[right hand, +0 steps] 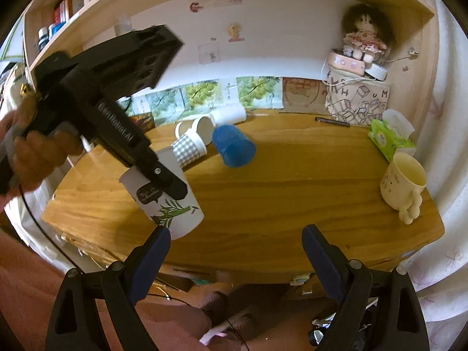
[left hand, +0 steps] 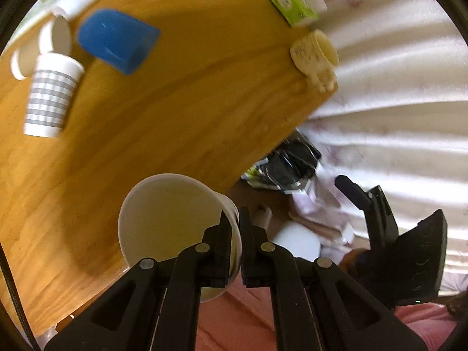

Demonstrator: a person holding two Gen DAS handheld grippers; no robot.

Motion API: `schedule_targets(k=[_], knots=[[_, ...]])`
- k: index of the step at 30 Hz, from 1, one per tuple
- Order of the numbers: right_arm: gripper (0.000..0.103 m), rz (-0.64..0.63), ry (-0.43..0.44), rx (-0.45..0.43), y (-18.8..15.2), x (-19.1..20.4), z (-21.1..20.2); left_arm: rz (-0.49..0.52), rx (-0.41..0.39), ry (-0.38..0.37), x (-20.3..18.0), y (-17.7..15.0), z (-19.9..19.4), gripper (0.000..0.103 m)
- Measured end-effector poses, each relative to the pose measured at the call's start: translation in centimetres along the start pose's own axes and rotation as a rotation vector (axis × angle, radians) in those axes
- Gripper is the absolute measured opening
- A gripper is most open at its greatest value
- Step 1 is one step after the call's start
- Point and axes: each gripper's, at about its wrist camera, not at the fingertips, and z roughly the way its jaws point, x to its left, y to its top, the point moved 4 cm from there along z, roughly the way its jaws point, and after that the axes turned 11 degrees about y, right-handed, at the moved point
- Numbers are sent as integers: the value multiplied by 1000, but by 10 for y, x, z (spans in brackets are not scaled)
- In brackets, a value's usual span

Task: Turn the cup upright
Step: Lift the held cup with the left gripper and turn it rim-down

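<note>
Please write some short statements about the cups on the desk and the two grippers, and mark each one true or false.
1. The left gripper is shut on the wall of a paper cup. True.
2. The right gripper holds the blue cup. False: it is open and holds nothing; the blue cup lies on its side on the wooden desk.
3. The held paper cup stands flat on the desk. False: it is tilted in the gripper.
4. The cream mug stands upright near the desk's right edge. True.
5. The checked cup lies beside other white cups. True.
</note>
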Motion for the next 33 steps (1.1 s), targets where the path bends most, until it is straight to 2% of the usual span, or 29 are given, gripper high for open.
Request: schedule_targets(k=[6, 10, 15, 26, 29, 33], knots=[[92, -1, -3, 27, -3, 10, 9, 53, 126, -85, 3, 5, 18, 4], [92, 9, -5, 48, -2, 16, 19, 95, 203, -101, 11, 9, 30, 4], [92, 12, -6, 86, 0, 20, 31, 97, 296, -145, 23, 17, 48, 4], [92, -13, 14, 152, 11, 21, 54, 127, 425, -195, 52, 33, 76, 7], [92, -13, 17, 164, 14, 22, 61, 146, 431, -196, 54, 36, 79, 11], [92, -11, 27, 179, 16, 22, 69, 124, 429, -215, 66, 42, 77, 13]])
